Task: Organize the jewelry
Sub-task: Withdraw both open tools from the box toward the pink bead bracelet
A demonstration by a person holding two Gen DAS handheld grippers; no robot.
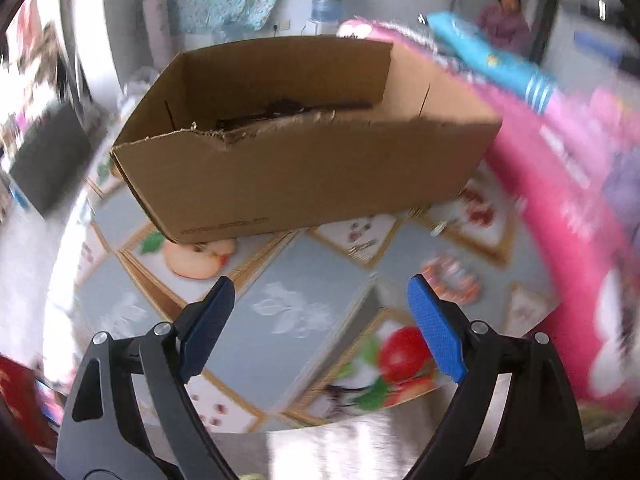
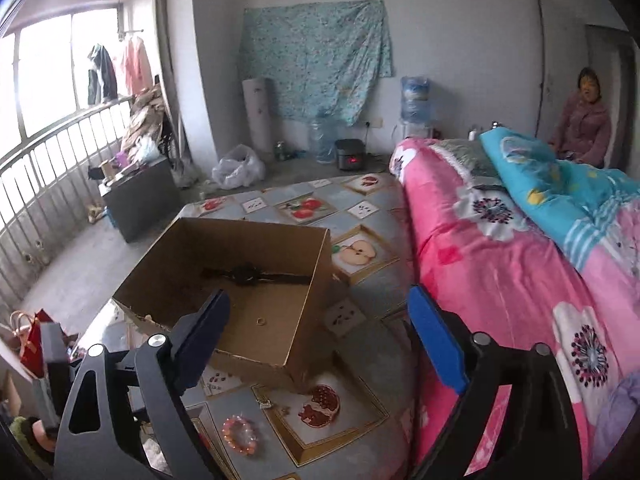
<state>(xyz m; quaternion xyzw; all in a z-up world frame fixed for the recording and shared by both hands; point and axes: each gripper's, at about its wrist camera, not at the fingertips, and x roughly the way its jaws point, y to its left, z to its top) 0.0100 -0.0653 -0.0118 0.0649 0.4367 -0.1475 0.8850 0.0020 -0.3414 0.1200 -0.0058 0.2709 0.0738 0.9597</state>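
An open cardboard box (image 2: pixel 304 320) stands on the fruit-patterned tablecloth (image 2: pixel 360 432). Inside it lie a black wristwatch (image 2: pixel 248 273) and a small gold ring (image 2: pixel 261 321). The box also shows in the left wrist view (image 1: pixel 296 176), with the watch (image 1: pixel 280 110) partly hidden behind its torn front wall. A pink and orange bead bracelet (image 2: pixel 239 436) and a small silver piece (image 2: pixel 265 403) lie on the cloth in front of the box. The bracelet shows blurred in the left wrist view (image 1: pixel 452 282). My left gripper (image 1: pixel 320 320) is open and empty above the cloth. My right gripper (image 2: pixel 318 332) is open and empty above the box's near corner.
A bed with a pink flowered quilt (image 2: pixel 500 264) and a blue blanket (image 2: pixel 560 192) runs along the table's right side. A red gift bag (image 2: pixel 34 344) and dark items stand at the left. A person (image 2: pixel 584 120) sits at the back right.
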